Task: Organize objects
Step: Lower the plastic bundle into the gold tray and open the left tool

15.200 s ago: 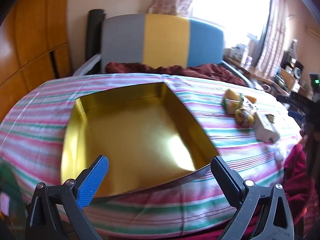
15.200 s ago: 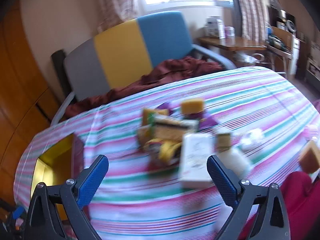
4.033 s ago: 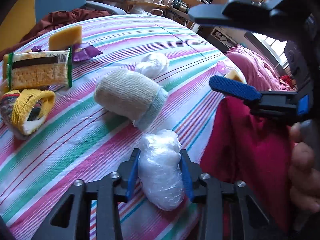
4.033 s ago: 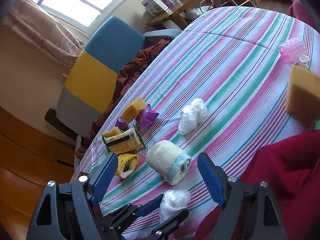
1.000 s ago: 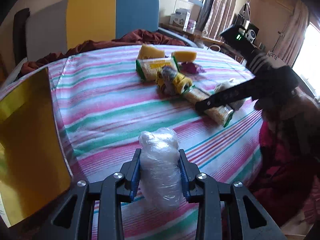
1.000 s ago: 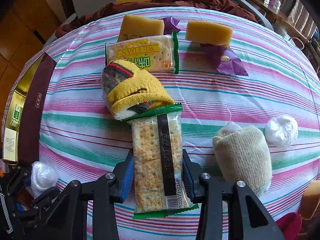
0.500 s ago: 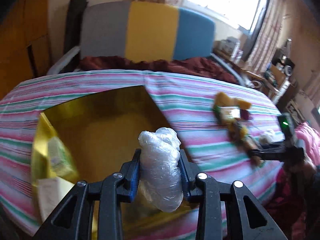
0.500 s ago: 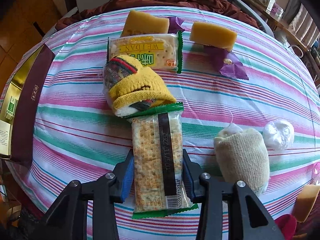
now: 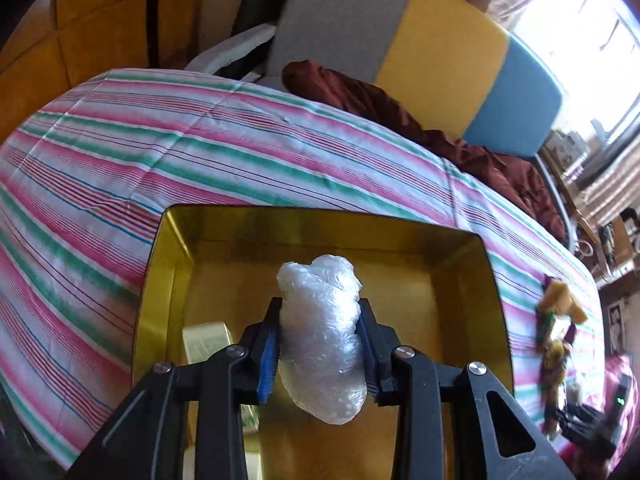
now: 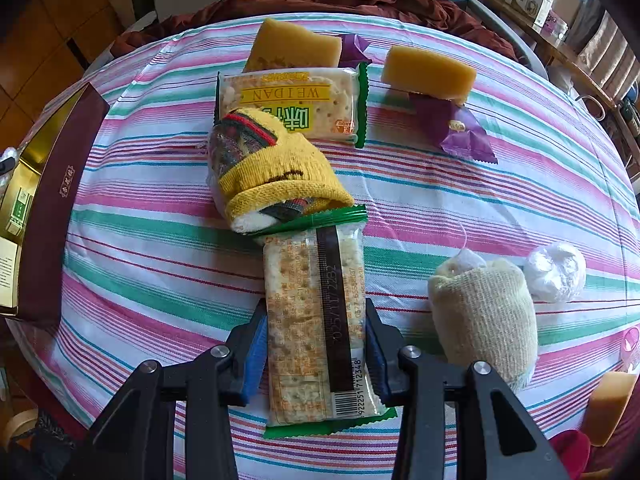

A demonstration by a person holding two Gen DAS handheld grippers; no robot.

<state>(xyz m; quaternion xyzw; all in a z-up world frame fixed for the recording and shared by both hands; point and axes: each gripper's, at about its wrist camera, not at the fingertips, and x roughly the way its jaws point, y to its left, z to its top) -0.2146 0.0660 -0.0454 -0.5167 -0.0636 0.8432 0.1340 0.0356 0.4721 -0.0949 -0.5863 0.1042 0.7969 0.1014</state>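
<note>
My left gripper is shut on a crumpled clear plastic bag and holds it above the open gold box. A small yellow carton lies in the box at the left. My right gripper is shut on a green-edged cracker packet that lies on the striped tablecloth. The packet's far end touches a yellow knitted sock roll.
A second cracker packet, two yellow sponges, a purple wrapper, a beige sock roll and a white plastic ball lie on the cloth. The box's maroon wall is at the left. A chair stands behind the table.
My left gripper has carried the plastic bag from the table's right side to above the gold box. My right gripper stays shut on the cracker packet and has barely moved.
</note>
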